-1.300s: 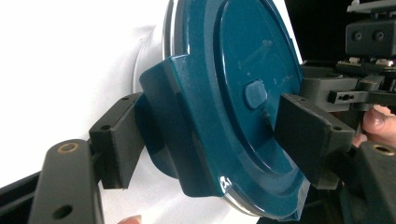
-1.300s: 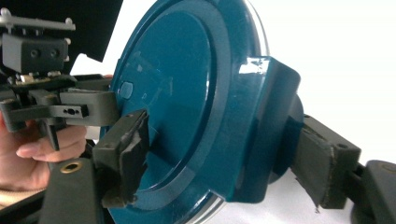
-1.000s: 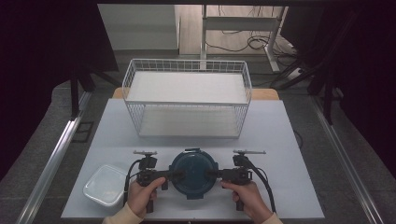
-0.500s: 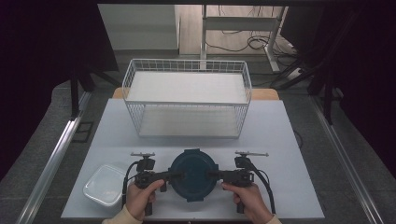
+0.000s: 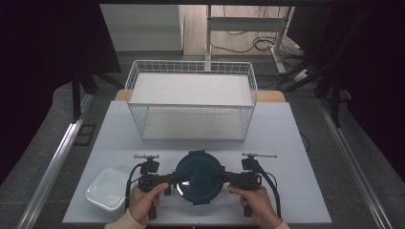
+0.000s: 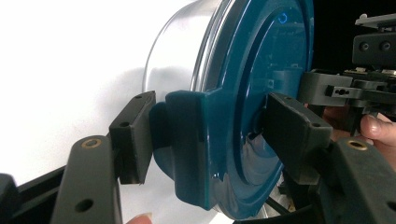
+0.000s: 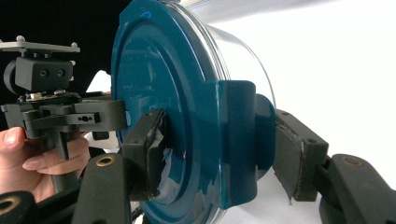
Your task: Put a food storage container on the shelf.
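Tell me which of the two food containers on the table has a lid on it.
The round container between the two grippers: it wears a dark teal lid with side clips. The square clear container at the table's near left corner sits open, without a lid.

Round clear container (image 5: 198,177), teal clip lid on, table's near edge.

Grey floor (image 5: 334,157) around a pale table (image 5: 286,138). Dark curtains (image 5: 43,62) at both sides. Cables (image 5: 258,45) beyond, near a desk frame (image 5: 248,24).

Lab recording bay: white table (image 5: 296,143) ringed by black curtains (image 5: 47,57); behind the table, desk legs (image 5: 282,33) and loose floor cables (image 5: 239,45)
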The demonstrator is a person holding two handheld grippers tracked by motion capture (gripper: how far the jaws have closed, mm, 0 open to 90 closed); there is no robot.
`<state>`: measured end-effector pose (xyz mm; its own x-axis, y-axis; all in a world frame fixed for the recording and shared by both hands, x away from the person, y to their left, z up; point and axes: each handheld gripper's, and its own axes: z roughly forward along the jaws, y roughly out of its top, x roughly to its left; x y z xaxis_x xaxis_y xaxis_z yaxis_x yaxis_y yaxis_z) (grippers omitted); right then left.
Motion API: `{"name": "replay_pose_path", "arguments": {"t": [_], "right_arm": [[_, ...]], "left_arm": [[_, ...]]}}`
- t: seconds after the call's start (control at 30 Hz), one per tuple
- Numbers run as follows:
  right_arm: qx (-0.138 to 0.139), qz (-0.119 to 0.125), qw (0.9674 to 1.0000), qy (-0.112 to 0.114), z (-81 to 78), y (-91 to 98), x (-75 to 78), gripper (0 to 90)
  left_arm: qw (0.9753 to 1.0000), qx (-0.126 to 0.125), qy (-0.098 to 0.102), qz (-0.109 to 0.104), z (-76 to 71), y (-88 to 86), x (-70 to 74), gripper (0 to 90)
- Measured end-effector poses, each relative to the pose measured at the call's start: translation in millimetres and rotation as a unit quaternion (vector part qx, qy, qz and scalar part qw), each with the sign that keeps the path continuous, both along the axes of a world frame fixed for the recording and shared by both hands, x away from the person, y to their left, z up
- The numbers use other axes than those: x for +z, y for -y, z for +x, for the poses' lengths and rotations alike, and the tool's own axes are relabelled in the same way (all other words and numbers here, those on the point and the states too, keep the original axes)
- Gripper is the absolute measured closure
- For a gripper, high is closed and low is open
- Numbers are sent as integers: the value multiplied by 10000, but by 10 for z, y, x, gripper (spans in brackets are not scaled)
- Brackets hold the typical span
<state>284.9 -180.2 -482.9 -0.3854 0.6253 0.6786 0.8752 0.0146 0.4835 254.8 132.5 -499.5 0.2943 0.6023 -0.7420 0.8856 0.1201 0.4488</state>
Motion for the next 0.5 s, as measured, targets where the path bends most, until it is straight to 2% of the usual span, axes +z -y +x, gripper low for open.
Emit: {"name": "replay_pose_path", "arguments": {"t": [0.5], "right_arm": [[-3,78,9999,103,8,11,120,403]], "left_arm": [[9997,-24,234,38,13,-5,159,379]]}}
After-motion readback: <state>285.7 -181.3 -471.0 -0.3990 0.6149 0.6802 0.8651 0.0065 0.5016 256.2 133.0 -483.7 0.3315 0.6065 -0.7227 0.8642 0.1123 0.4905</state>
